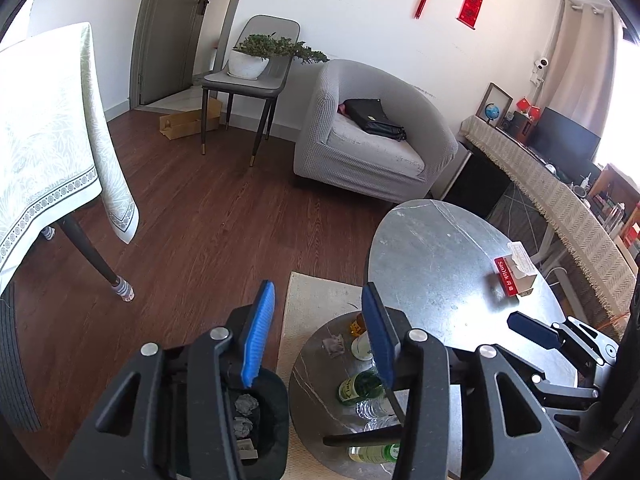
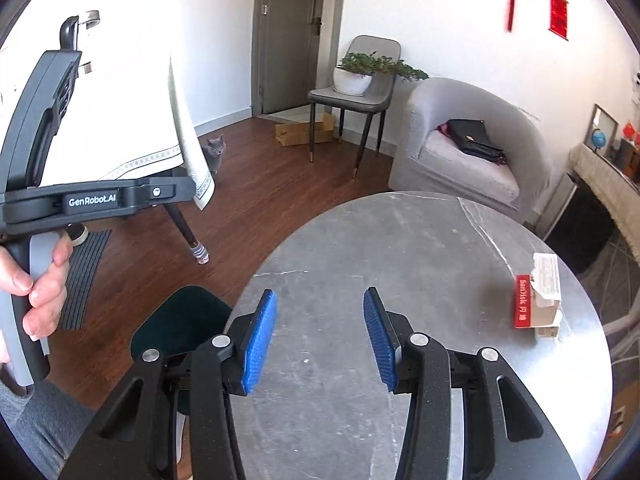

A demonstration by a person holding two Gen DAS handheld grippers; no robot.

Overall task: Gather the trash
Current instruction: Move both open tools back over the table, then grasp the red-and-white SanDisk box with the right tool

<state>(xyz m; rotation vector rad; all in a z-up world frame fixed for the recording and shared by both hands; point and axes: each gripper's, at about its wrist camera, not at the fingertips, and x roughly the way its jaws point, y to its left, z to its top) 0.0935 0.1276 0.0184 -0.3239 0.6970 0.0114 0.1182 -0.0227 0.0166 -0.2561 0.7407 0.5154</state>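
left gripper (image 1: 318, 332): jaws spread wide, nothing between the blue pads; hovers above the gap between bin and lower table
right gripper (image 2: 320, 336): jaws apart, holding nothing; hangs over the near part of the round grey table (image 2: 400, 248); its blue finger also shows at the right edge of the left wrist view (image 1: 532, 330)
left hand (image 2: 36, 280): wraps the grey handle of the left tool, seen at the left of the right wrist view
trash bin (image 1: 276, 408): dark, open top, on the floor just under the left gripper; beside the table edge
crumpled paper (image 1: 246, 404): grey wads inside the bin, a flat card-like scrap below them
lower table (image 1: 316, 384): smaller marble round, partly tucked under the big table
bottles (image 1: 358, 388): green glass and clear plastic, lying on the lower table, partly hidden by the gripper finger
tissue wad (image 1: 334, 344): small, crumpled, on the lower table, near a white cup (image 1: 362, 348)
SanDisk box (image 2: 538, 296): red-and-white torn carton on the big table's right side, well apart from the right gripper
armchair (image 1: 372, 136): grey, black bag on the seat
chair (image 1: 244, 80): potted plant on it
cat (image 2: 216, 152): grey, on the wood floor by the tablecloth
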